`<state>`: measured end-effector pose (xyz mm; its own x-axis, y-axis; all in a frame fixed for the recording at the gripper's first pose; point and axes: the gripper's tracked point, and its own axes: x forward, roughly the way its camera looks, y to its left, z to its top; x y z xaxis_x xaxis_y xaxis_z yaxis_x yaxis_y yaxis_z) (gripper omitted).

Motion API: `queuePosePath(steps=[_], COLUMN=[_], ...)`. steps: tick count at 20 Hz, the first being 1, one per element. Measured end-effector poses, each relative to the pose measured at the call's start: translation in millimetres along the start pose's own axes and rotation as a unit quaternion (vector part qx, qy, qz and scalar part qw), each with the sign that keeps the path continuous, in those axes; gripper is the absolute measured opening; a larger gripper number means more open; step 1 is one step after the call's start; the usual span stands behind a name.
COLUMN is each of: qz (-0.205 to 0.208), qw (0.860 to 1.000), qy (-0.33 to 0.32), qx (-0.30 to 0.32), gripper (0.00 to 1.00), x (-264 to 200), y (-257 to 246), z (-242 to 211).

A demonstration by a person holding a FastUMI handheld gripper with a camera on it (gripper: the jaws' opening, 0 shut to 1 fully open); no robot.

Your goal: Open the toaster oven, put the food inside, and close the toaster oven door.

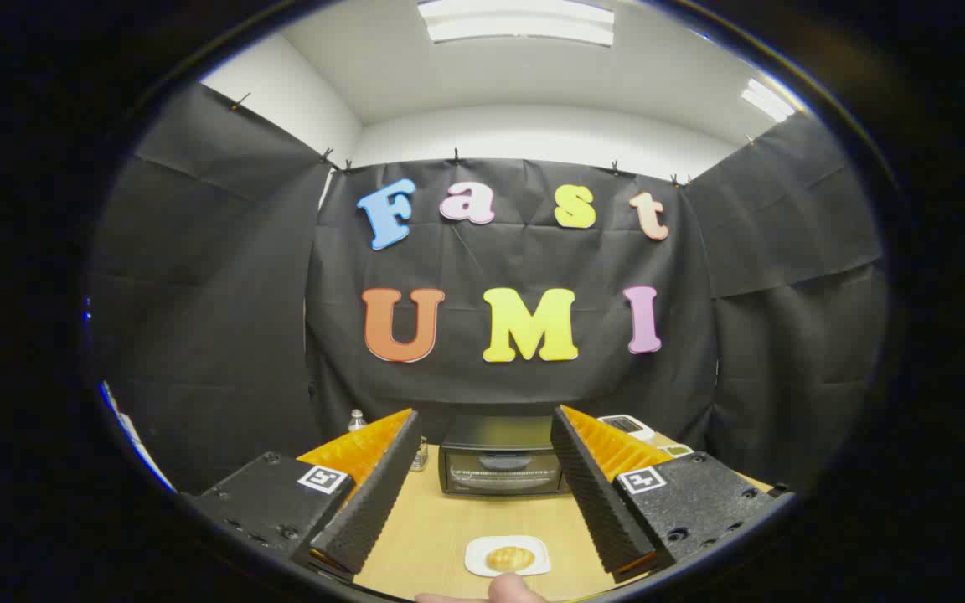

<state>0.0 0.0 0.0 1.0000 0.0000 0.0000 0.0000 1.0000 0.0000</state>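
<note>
A: On the wooden table, largest item first?
B: Toaster oven, dark, door closed, standing at the far end against the booth's black cloth wall, seen between the two fingers and beyond them.
A: Next?
B: Gripper, fingers spread wide apart, grasping nothing, held above the table.
A: Then the food?
B: White plate, near end of the table, between the finger bases, well apart from the oven. On it one golden bun.
A: Smaller lots?
B: A fingertip just nearer than the plate. A small bottle left of the oven; a white device right of it, too small to identify.
</note>
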Motion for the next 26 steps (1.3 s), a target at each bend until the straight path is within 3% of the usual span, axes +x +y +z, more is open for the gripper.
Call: queuePosePath(steps=[26], qz=[-0.02], qw=[1.0], qy=[0.006], qx=[0.009], gripper=[1.0], x=[18.2], y=[-21.2], z=[-16.7])
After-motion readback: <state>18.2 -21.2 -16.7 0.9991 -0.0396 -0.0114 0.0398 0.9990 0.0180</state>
